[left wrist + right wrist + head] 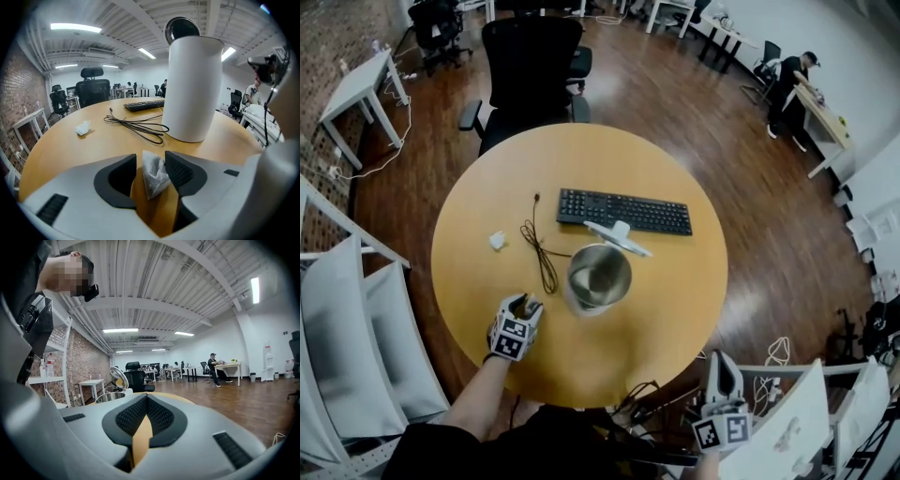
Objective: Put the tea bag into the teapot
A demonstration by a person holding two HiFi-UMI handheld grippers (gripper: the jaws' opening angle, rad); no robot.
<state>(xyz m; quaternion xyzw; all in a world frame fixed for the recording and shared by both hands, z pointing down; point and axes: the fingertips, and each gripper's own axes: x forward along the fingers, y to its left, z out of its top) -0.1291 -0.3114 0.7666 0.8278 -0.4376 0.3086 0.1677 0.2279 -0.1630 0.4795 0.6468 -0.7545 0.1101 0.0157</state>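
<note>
Left gripper view: L gripper [150,161] spread wide, tea bag [153,177] between, prob. touching one pad; teapot [194,84] 1 o'clock. R gripper [146,398] closed.

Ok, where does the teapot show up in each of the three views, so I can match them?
Head view: the teapot sits mid-picture, lid open, just below the keyboard.
Left gripper view: its white body stands tall, right of centre.
Right gripper view: small, left of centre, lid raised.
Shared landmark: the black office chair, seen in all three.
</note>
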